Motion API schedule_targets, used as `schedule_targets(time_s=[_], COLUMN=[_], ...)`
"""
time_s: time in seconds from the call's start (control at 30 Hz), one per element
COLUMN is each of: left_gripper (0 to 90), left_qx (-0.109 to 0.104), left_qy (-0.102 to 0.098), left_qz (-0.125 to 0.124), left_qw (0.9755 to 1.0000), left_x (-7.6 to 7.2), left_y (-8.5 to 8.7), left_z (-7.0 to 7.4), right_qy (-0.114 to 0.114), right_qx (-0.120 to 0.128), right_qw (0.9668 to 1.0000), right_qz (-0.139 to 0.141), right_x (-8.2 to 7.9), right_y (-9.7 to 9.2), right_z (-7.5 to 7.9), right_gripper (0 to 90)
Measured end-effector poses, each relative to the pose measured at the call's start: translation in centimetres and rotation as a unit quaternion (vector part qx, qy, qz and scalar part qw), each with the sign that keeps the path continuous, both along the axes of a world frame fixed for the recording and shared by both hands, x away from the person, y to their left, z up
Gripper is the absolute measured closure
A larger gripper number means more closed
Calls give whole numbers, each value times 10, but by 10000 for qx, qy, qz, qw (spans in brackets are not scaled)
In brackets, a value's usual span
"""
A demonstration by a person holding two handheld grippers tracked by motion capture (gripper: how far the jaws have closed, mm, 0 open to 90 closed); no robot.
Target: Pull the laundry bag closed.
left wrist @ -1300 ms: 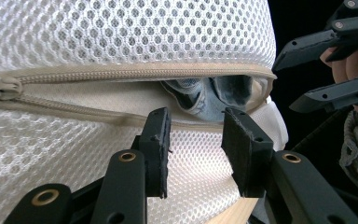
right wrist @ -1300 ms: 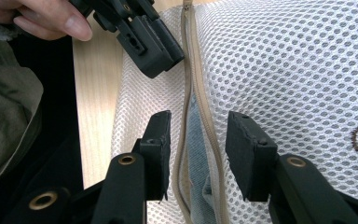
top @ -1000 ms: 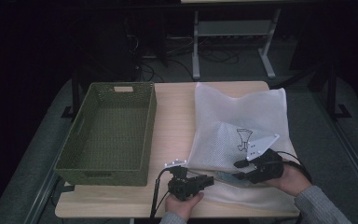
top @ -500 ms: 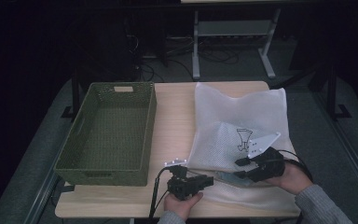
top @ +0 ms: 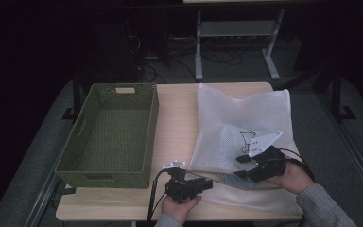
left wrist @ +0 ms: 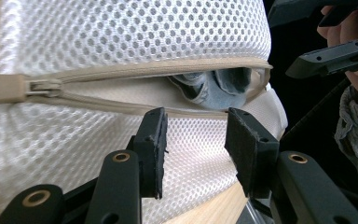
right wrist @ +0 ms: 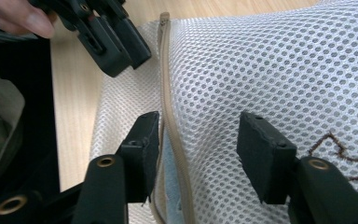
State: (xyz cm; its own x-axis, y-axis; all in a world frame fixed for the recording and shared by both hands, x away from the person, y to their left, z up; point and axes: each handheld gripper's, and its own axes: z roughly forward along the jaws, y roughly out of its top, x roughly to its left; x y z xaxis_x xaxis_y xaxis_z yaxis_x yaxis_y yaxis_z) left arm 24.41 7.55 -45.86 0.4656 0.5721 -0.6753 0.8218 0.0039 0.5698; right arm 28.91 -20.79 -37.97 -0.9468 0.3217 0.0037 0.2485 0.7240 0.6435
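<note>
Table (top: 179, 123): light wood top, rectangular, metal legs. On it, left: green woven basket (top: 111, 135), rectangular, with handle slots, reaching almost from the far edge to the near one. On it, right: white mesh laundry bag (top: 246, 118), lying flat, beige zipper along its near edge, partly open.

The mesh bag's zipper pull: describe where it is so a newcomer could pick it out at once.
On the wooden table, right of the green basket, lies a white mesh bag. Along its near edge runs a beige zipper, partly open over grey cloth. The zipper pull is the small beige slider where the two tapes meet.
</note>
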Motion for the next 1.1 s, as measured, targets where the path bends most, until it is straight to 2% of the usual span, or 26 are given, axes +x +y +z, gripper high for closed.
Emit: schedule_targets(time_s=[0.17, 0.33, 0.43, 0.47, 0.53, 0.67, 0.77, 1.1], left_gripper=[577, 577, 577, 577, 577, 576, 573, 586], left_qx=[45, 144, 201, 210, 239, 339, 409, 415], left_qy=[-3, -58, -47, -44, -48, -67, -81, -52], left_qz=[-10, 8, 40, 50, 65, 76, 90, -36], left_qw=[10000, 9999, 9998, 9998, 9997, 9994, 9991, 9991], left_x=[-1, -2, -1, -1, 0, 2, 5, 15], left_y=[4, 8, 12, 14, 15, 16, 15, 1], left_z=[0, 0, 0, 0, 0, -3, -6, -12], right_qy=[-169, -110, 4, 64, 133, 317, 348, 389], right_qx=[-319, -539, -671, -684, -686, -628, -608, -610], right_qw=[9993, 9985, 9977, 9976, 9975, 9975, 9975, 9972], right_qz=[-13, 18, 49, 54, 90, 40, 25, -188], right_x=[2, 5, 7, 7, 7, 8, 8, 9], right_y=[7, 12, 12, 11, 8, 1, -5, -27], right_z=[-7, -20, -30, -33, -37, -40, -39, -38], right_gripper=[472, 583, 715, 789, 876, 893, 894, 894])
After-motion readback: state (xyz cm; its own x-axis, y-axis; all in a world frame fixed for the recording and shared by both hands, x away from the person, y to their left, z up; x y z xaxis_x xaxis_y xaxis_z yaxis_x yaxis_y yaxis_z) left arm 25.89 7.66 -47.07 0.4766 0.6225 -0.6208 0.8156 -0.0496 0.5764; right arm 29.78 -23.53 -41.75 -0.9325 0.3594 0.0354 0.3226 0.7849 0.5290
